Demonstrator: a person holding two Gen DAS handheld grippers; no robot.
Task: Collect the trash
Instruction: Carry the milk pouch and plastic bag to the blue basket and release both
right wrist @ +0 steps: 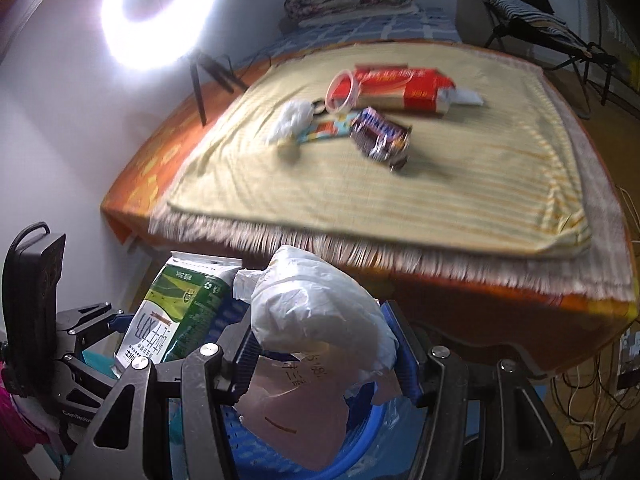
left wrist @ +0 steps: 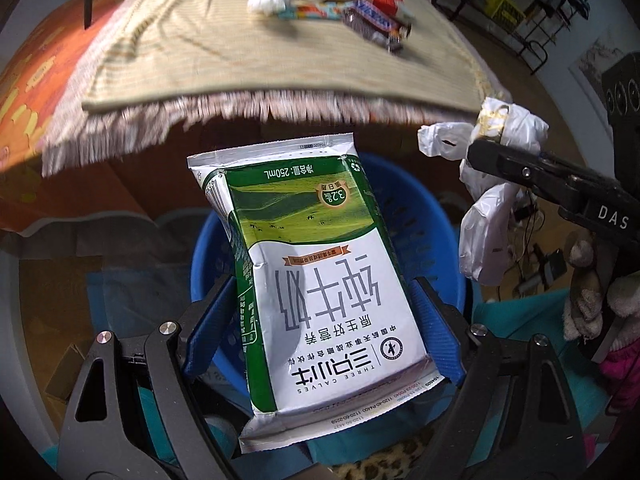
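Your left tongs (left wrist: 320, 312) are clenched on a milk pouch (left wrist: 316, 264), the blue pads pressing its two long sides; the pouch's lower end is cut off behind the tong frame, and it hangs over a blue basket (left wrist: 404, 200) whose inside is almost wholly hidden by the pouch in the left wrist view. Your right tongs (right wrist: 326, 354) grasp a crumpled white plastic bag (right wrist: 320, 308), which bulges up between the pads and covers most of the basket (right wrist: 360, 440) below; a pinkish sheet (right wrist: 296, 408) with some handwriting lies under the bag, and you cannot tell whether it is part of the bag or already in the basket. The rest of the trash lies on the bed, on a yellow striped mat (right wrist: 400, 188) with a fringed near edge, toward the mat's far side: a white tissue wad (right wrist: 292, 120), a clear plastic ring (right wrist: 340, 92) leaning on a red box (right wrist: 404, 88), a flat colourful wrapper (right wrist: 324, 130) and a dark candy wrapper (right wrist: 380, 138) nearest the mat's middle. All of these are smeared by motion blur, so their print is unreadable. A bright ring lamp (right wrist: 160, 12) washes out the upper left of the right wrist view. In the left wrist view the other tool crosses the right edge with the bag (left wrist: 492, 184), and a gloved hand (left wrist: 584, 292) is partly cut off.
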